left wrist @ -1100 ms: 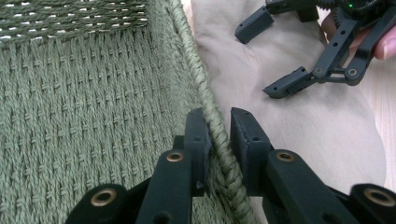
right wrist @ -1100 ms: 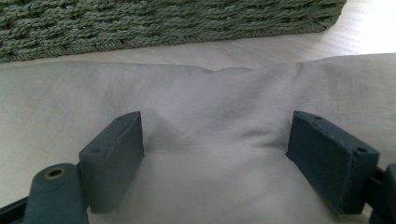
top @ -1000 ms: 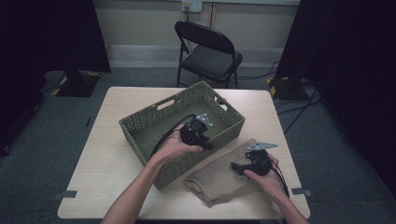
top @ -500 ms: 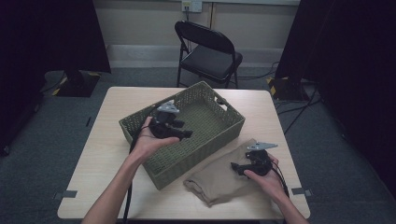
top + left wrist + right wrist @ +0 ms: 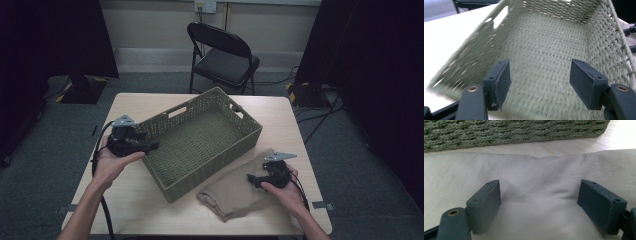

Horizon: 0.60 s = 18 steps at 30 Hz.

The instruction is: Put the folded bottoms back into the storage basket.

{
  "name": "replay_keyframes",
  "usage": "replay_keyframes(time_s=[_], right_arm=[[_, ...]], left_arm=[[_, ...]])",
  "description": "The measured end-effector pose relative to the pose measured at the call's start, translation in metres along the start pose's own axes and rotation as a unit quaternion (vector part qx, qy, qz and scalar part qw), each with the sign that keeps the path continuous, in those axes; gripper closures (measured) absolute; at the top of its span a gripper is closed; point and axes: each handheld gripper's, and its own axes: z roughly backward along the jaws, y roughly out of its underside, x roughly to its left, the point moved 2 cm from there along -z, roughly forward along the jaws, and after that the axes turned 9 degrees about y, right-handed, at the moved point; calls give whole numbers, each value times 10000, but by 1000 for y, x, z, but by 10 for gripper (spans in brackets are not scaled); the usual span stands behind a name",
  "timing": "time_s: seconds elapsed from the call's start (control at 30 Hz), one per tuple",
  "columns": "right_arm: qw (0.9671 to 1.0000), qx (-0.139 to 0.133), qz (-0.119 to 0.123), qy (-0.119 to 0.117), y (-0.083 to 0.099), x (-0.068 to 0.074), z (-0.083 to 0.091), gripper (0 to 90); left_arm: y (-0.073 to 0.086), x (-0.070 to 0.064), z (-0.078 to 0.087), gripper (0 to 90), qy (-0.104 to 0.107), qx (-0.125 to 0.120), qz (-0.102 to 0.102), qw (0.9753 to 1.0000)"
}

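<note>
my left gripper (image 5: 150, 146) hangs at the left end of the green woven basket (image 5: 200, 142), its jaws spread wide and holding nothing; in the left gripper view they frame the basket's woven floor (image 5: 544, 65), and nothing lies inside it. the basket sits slantwise in the middle of the pale wooden surface (image 5: 150, 205), with a cut-out handle in each end wall. my right gripper (image 5: 251, 178) rests low on the tan folded cloth (image 5: 235, 192), which lies flat on the surface just beside the basket's near long wall. in the right gripper view its jaws stand apart with the cloth (image 5: 536, 195) between them, lightly rumpled there but not pinched, and the basket's wall (image 5: 511, 131) runs across the top. a black folding chair (image 5: 222, 55) stands beyond the far edge of the surface.
</note>
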Motion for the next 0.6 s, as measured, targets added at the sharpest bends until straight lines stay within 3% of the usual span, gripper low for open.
replay_keyframes(time_s=[0.13, 0.23, 0.27, 0.33, 0.5, 0.53, 0.6], right_arm=[[10000, 4, 13, 11, 0, 0, 0, 175], [10000, 4, 27, 13, 0, 0, 0, 175], [10000, 4, 14, -17, 0, 0, 0, 175], [10000, 5, 20, -26, 0, 0, -1, 175], [10000, 4, 35, -3, 0, 0, 0, 175], [10000, 3, 39, 0, 0, 0, 0, 175], [10000, 5, 37, -4, 0, 0, 0, 176]], left_arm=[[14, 11, 17, 297, -71, -191, 276, 9994], [22, 16, 19, 304, -59, -170, 374, 9991], [27, 18, 17, 278, -70, -68, 398, 9992], [30, 18, 15, 275, 169, -164, 542, 9983], [38, 18, 3, 282, 181, 74, 565, 9982], [39, 19, 0, 299, 283, 57, 584, 9979], [38, 19, 0, 303, 281, 66, 576, 9979]])
